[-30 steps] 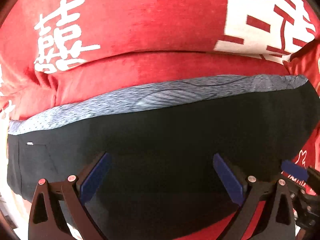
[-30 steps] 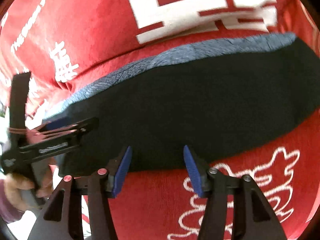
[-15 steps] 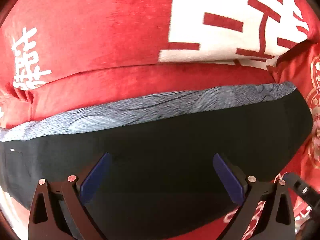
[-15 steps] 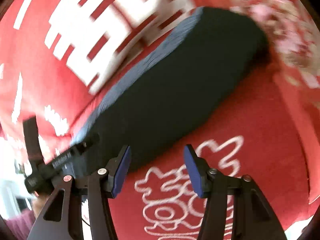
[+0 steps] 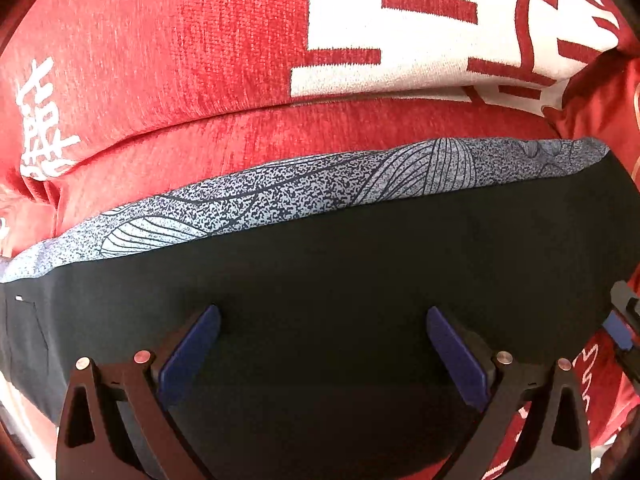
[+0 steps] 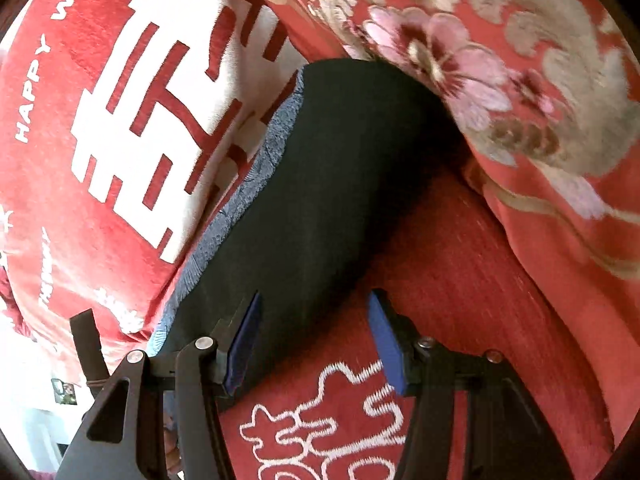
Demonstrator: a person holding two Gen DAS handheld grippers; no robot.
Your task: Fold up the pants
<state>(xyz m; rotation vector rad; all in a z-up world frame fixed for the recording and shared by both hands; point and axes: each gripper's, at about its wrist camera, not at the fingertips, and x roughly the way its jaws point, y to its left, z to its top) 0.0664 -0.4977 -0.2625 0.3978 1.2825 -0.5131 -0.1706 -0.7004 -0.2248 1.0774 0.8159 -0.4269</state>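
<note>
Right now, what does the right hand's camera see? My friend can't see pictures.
Dark folded pants with a blue-grey patterned edge lie on a red blanket. The right gripper hangs open over their near end, and a flowered red quilt bunches beside them.

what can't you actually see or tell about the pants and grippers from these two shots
- Left wrist view: the near part of the black pants is hidden behind the left gripper; their left end is cut off by the frame edge.
- Right wrist view: the pants' far end is tucked under the floral quilt.
- Left wrist view: only a sliver of the right gripper shows at the right edge.
- Neither view shows the pants whole, so the fold count is unclear.
</note>
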